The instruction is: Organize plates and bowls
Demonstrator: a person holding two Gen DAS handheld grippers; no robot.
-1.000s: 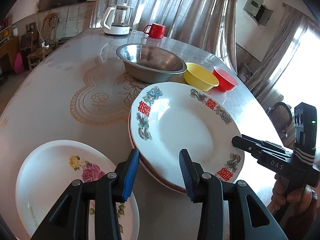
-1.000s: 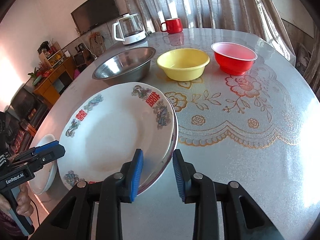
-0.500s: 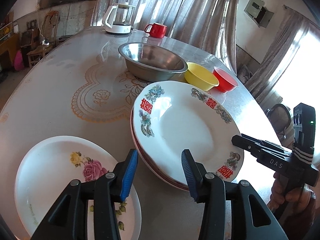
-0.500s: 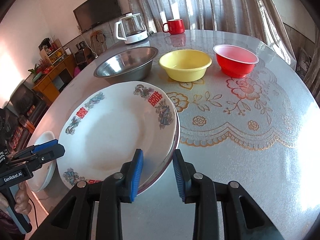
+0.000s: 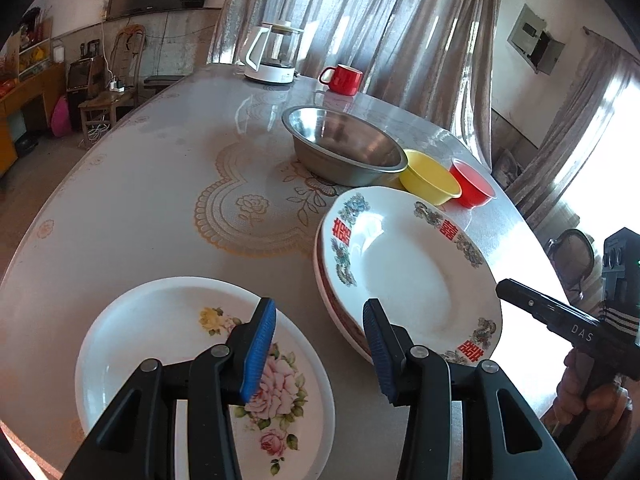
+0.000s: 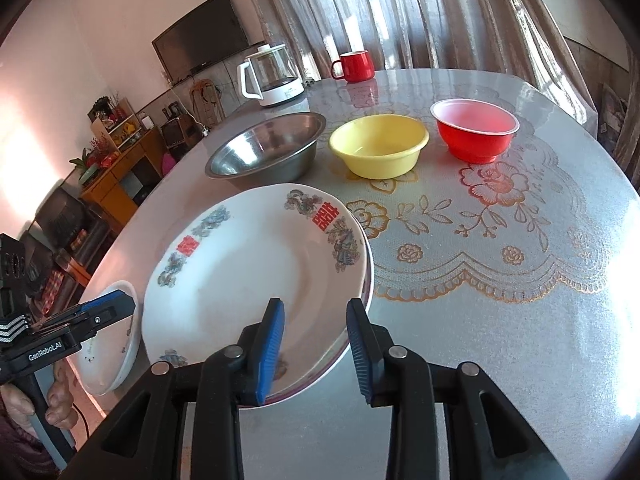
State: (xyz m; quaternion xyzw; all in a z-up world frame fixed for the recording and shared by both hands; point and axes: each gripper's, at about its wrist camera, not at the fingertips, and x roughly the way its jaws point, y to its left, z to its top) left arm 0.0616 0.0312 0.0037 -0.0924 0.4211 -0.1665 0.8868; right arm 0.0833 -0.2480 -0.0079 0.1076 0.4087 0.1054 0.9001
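From the left wrist, the left gripper (image 5: 318, 340) is seen spread with nothing between its pads, having just opened wider, above the rose-patterned plate (image 5: 168, 340) at the table's (image 5: 140, 200) near left. To its right a stack of dragon-bordered plates (image 5: 404, 268) is set, with red characters on its rim. From the right wrist, the right gripper (image 6: 314, 346) is seen parted over that stack's near rim, gripping nothing; farther off, a steel bowl (image 6: 266, 146), yellow bowl (image 6: 378, 144) and red bowl (image 6: 474, 128) are lined up.
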